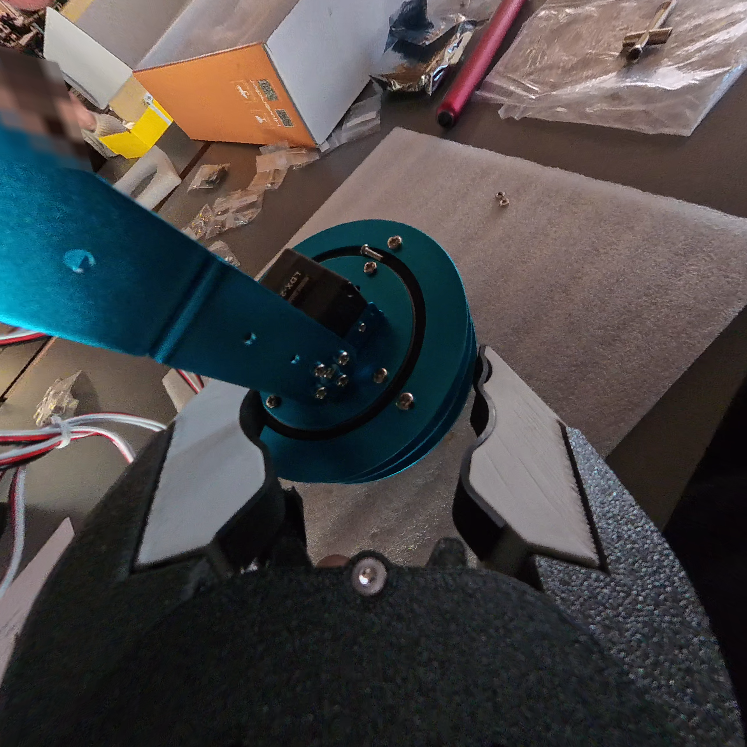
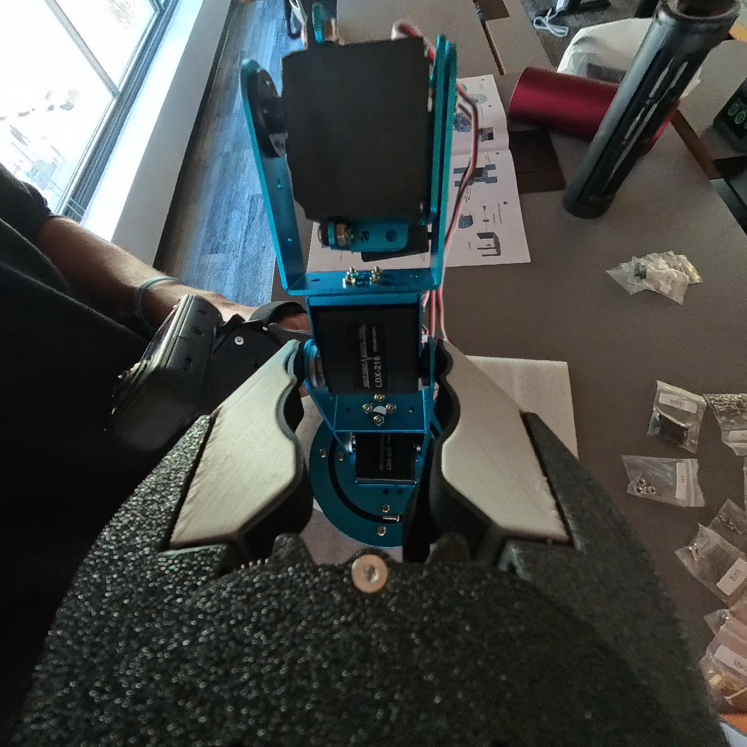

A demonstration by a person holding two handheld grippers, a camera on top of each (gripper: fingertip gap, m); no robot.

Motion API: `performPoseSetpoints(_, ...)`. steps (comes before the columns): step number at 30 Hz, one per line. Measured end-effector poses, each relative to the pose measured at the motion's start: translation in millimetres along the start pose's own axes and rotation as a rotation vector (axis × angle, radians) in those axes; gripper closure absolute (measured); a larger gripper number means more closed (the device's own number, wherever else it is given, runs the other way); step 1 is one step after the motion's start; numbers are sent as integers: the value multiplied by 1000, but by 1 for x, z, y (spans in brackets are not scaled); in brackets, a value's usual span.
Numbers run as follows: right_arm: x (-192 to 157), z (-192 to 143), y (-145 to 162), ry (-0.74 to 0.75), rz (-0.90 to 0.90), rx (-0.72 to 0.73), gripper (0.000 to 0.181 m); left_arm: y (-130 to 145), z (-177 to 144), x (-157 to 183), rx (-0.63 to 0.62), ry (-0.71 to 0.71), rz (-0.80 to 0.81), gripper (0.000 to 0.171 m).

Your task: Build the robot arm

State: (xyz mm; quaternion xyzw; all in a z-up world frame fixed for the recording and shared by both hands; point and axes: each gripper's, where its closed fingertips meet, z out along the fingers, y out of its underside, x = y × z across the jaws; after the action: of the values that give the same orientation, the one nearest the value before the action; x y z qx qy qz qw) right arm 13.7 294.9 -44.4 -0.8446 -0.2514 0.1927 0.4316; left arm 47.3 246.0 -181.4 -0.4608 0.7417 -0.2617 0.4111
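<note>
Speckled black housing fills the foreground of both wrist views. The left gripper (image 1: 364, 384) has its 2 grey fingers drawn in on the round teal metal base (image 1: 404, 444), 1 touching each side of its rim. That base stands between them on a grey foam sheet (image 1: 566, 283) laid on the surface. The right gripper (image 2: 368, 355) pinches the blue metal bracket with a black servo (image 2: 364, 359), higher on the same upright assembly. Beyond the left fingers lie an orange-and-white box (image 1: 242, 93) and a red tube (image 1: 477, 60). Right of the right fingers sit clear bags of small hardware (image 2: 667, 481), and beyond their tips a printed sheet (image 2: 485, 202).
</note>
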Motion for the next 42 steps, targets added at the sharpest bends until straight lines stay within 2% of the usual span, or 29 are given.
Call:
performPoseSetpoints(4,-2,4,-2,-9,-18,-46,117,2,-5,-1,11,-15,15,72)
performPoseSetpoints(9,-1,2,0,-15,-14,-52,116,-9,-47,-11,166,71,-211,78)
performPoseSetpoints(11,-1,0,1,-12,-15,-41,117,-30,-70,-21,287,106,-335,84)
performPoseSetpoints(14,-5,0,0,-3,-42,-5,117,-78,-110,-48,527,151,-578,89)
performPoseSetpoints(16,-6,1,-2,-4,-60,44,117,-100,-128,-65,627,172,-719,89)
performPoseSetpoints(17,-6,2,-2,-9,-76,67,116,-105,-131,-72,635,157,-777,98)
performPoseSetpoints(19,-9,3,-3,-33,-112,99,113,-112,-133,-80,638,144,-867,93)
performPoseSetpoints(20,-10,3,-3,-42,-124,112,111,-112,-131,-85,618,113,-913,102)
performPoseSetpoints(22,-9,3,-4,-45,-130,160,106,-111,-126,-92,598,58,-976,106)
performPoseSetpoints(24,-5,3,-5,-16,-115,228,106,-104,-120,-99,562,-26,-1005,132)
performPoseSetpoints(27,9,12,10,104,-110,228,88,-103,-117,-106,546,-83,-1052,134)
performPoseSetpoints(29,10,21,18,112,-93,239,91,-101,-115,-110,522,-140,-1063,135)
performPoseSetpoints(30,5,25,19,84,-76,247,101,-100,-115,-113,508,-175,-1053,136)
performPoseSetpoints(32,14,26,18,138,-75,254,116,-98,-115,-116,464,-247,-987,140)
performPoseSetpoints(35,14,27,18,105,-73,215,116,-98,-115,-119,393,-353,-847,143)
performPoseSetpoints(37,15,25,21,96,-71,209,116,-101,-113,-117,411,-339,-868,144)
performPoseSetpoints(42,12,17,25,109,-69,278,115,-110,-109,-107,406,-355,-759,144)
